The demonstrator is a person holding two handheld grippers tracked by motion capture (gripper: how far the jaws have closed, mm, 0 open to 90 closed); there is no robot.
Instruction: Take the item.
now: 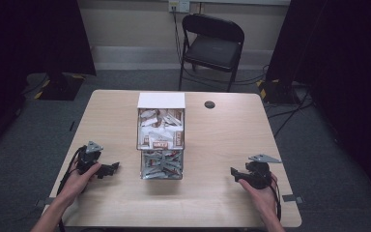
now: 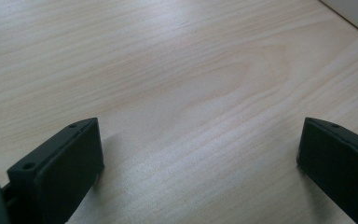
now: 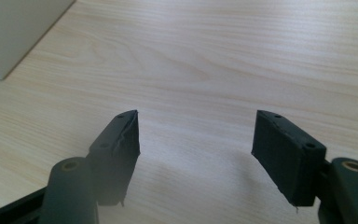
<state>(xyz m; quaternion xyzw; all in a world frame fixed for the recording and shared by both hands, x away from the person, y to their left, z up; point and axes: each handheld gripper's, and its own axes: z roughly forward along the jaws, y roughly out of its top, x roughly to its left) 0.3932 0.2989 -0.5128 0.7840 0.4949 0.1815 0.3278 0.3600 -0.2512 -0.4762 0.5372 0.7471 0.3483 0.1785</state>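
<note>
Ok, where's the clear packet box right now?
In the high view the clear packet box stands mid-table, between the left gripper and the right gripper, touching neither.

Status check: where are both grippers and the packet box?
Left gripper open, empty, on table. Right gripper open, empty. Clear packet box between them, untouched. Nothing blocking.

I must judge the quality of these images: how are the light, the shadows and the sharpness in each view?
High view: dim and somewhat soft, corners dark, the table evenly lit. Left gripper view: sharp wood grain, the left gripper close and slightly blurred, soft shadows beside it. Right gripper view: bright sheen on the wood, the right gripper casting faint shadows.
</note>
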